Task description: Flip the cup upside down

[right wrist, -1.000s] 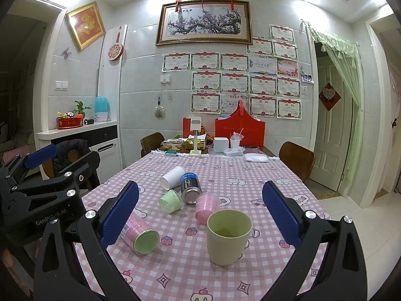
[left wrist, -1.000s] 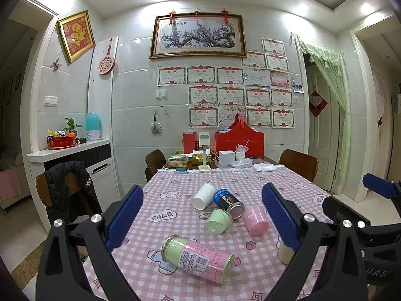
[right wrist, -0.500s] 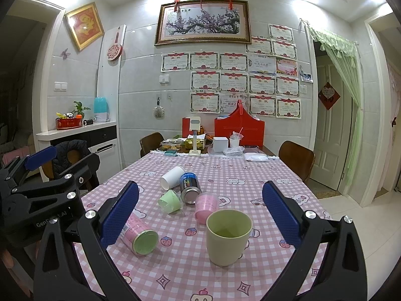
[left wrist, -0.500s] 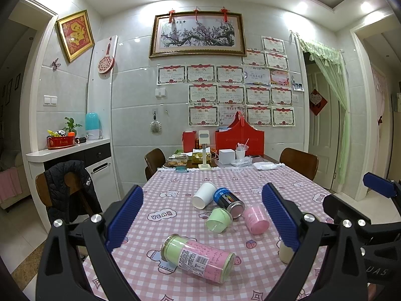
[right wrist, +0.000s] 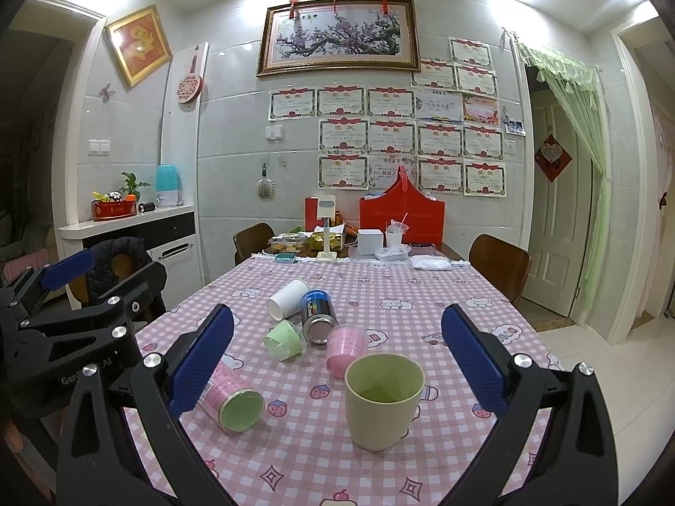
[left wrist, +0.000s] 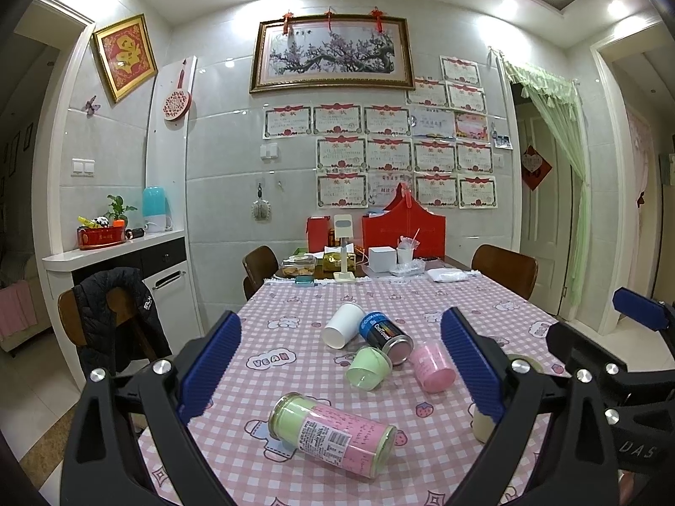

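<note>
Right gripper: the right gripper (right wrist: 337, 362) hangs over the near edge of the table (right wrist: 422, 295), jaws spread wide, nothing held between them.
Left gripper: the left gripper (left wrist: 339, 369) is likewise wide open and holds nothing, over the near left part of the table.
Cup: the cup (right wrist: 384, 400) is pale yellow-green, plain, slightly tapered toward its base, with no handle in sight; it stands upright, mouth up, inside visibly hollow. It sits near the table's near edge, between the right gripper's blue pads (right wrist: 202, 362) but touching neither. In the left wrist view only a sliver of it shows behind the right pad.
Jar: a pink-labelled jar (left wrist: 333, 434) with green ends lies on its side near the near edge, left of the cup.
Middle of the table: a pink cup (right wrist: 346, 350), a small green cup (right wrist: 284, 339), a dark can (right wrist: 318, 316) and a white paper cup (right wrist: 287, 299) all lie on their sides, clustered close together.
Far edge: a white box (right wrist: 371, 241) and a red bag (right wrist: 400, 215) stand among clutter.
</note>
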`<state>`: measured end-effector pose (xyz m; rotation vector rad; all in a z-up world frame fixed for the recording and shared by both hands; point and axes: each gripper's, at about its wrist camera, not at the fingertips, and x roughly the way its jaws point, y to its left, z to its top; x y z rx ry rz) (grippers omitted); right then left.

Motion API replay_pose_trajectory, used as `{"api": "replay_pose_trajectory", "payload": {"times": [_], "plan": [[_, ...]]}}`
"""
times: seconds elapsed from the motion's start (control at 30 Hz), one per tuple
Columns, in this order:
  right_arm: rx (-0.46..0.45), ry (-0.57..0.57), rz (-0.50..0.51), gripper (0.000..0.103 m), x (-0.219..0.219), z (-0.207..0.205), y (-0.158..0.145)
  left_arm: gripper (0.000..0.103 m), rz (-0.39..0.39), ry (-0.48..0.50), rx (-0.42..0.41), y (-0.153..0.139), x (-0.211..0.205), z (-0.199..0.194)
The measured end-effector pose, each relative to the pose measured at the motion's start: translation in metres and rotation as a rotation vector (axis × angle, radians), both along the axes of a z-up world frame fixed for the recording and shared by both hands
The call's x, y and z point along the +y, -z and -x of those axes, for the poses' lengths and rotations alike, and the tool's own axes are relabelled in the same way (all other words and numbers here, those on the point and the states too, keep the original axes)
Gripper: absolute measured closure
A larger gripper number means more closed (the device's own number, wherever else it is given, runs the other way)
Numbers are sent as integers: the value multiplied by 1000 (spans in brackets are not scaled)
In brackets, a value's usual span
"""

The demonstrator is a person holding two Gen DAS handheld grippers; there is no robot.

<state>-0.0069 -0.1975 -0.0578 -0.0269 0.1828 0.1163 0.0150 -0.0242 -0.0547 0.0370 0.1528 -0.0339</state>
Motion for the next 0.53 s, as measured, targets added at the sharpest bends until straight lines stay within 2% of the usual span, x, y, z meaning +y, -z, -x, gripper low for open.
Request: {"api": "replay_pose_trajectory", "payload": {"times": [0.53], "plan": [[47,42,-33,8,-11,-40,22,8,2,3,92,23,-10,-51]]}}
